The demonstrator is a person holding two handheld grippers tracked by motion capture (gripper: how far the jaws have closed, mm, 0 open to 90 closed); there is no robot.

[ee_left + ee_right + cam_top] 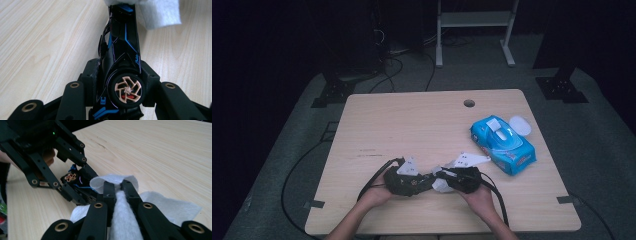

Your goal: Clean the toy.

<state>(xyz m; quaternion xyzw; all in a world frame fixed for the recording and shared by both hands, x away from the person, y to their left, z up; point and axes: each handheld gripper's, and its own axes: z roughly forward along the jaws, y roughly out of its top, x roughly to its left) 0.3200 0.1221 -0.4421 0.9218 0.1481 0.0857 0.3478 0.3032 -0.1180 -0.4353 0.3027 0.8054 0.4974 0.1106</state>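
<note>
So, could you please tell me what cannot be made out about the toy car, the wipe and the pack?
- Toy car: its nose is covered by the white wipe in the left gripper view.
- Wipe: its lower end is cut off by the bottom edge in the right gripper view.
- Blue wipes pack: the print is too small to read in the high view.

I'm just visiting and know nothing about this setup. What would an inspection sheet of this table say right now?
Surface: light wooden table, with a round hole near the far edge.
Job's things: black and blue toy car; white wipe touching the car's far end.
Clutter: blue wipes pack, lid open, at the right.
Grippers: left gripper shut on the toy car; right gripper shut on the wipe.
Cables: black cable trailing from each gripper; more on the floor.
Surroundings: dark room, grey floor, white frame behind.
</note>
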